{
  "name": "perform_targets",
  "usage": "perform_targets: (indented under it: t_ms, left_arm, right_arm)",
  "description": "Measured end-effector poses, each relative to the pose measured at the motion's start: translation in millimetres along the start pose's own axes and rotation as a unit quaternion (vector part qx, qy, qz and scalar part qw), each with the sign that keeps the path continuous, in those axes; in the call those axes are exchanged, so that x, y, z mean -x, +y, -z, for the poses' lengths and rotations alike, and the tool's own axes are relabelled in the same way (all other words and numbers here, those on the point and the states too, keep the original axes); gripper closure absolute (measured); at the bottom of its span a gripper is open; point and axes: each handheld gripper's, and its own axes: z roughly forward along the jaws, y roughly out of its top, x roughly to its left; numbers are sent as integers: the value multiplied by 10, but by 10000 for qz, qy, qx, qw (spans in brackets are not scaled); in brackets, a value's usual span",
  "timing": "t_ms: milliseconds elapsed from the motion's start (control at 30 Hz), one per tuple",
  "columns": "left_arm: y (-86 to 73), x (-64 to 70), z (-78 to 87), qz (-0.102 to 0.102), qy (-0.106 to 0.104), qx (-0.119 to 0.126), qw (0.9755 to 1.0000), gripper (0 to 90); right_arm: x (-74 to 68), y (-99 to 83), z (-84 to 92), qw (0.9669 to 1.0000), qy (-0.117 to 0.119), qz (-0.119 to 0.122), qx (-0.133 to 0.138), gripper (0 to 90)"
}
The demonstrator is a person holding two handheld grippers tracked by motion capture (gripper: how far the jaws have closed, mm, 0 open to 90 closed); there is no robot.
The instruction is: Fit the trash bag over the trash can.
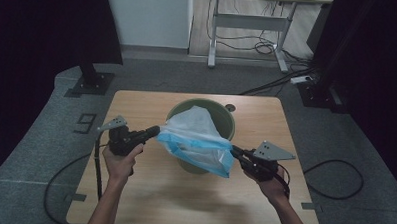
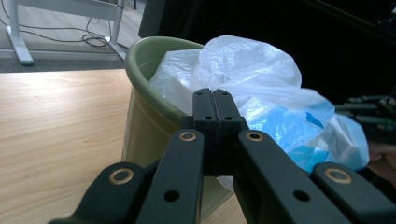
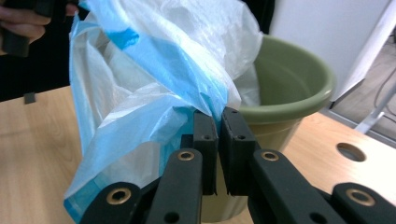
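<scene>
— What do you hold now?

— I hold a thin plastic bag (image 1: 198, 139), white with blue parts, with both tools. My left gripper (image 1: 156, 130) is closed fully on the bag's left edge; in the left gripper view the two black jaws press flat together with the plastic coming out just behind them. My right gripper (image 1: 233, 151) pinches the right edge. In the right gripper view its jaws stand almost together, with a narrow slit, and the blue film is caught at their tips.

— And where is the bag?

— It is stretched between the two grippers, over the green bucket (image 1: 225, 114). Its upper part puffs up inside the bucket's mouth, and its lower part hangs in front of the near wall, so it hides most of the near rim from the high view.

— What else is around?

— The bucket stands on the wooden table (image 1: 143, 190), toward the far edge. Beside it there is a small round hole (image 1: 230, 107) in the tabletop. Behind the table, on the floor, a desk frame (image 1: 249, 23) stands with loose cables (image 1: 269, 44) under it. A black cable (image 1: 334, 182) lies on the grey carpet at the right.
</scene>
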Motion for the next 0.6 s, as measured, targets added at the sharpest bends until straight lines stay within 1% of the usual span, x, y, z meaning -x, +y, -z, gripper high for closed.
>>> perform_targets:
  t_ms: [133, 233, 267, 300, 333, 400, 433, 467, 533, 600]
  left_arm:
    - [40, 24, -14, -43, -39, -27, 10000, 899]
    - [106, 43, -27, -52, -96, -83, 9999, 898]
    - [131, 54, -34, -93, -130, -130, 9998, 898]
    - [153, 75, -36, -152, -100, -143, 9997, 896]
    - [175, 99, -35, -213, -43, -130, 9997, 865]
    - [214, 153, -26, -307, -52, -105, 9995, 752]
    - [228, 178, -24, -366, -47, -108, 9993, 710]
    - [243, 214, -22, -458, -25, -113, 9989, 671]
    - [271, 305, -22, -624, 29, -108, 9980, 547]
    - [289, 375, -18, -766, 61, -115, 9970, 479]
  right_arm:
    - [65, 111, 47, 9998, -176, 94, 46, 847]
    - [132, 218, 47, 9994, -307, 131, 100, 864]
    - [145, 241, 41, 9993, -322, 125, 104, 869]
    - [159, 267, 30, 9993, -332, 124, 105, 873]
    - [169, 289, 19, 9993, -330, 118, 113, 876]
    - [174, 321, -4, 9994, -319, 125, 109, 880]
    - [170, 332, -14, 9994, -316, 136, 95, 880]
    - [166, 340, -19, 9994, -311, 137, 80, 880]
    - [160, 357, -29, 9994, -299, 138, 54, 882]
    - [159, 370, -27, 9995, -284, 147, 36, 881]
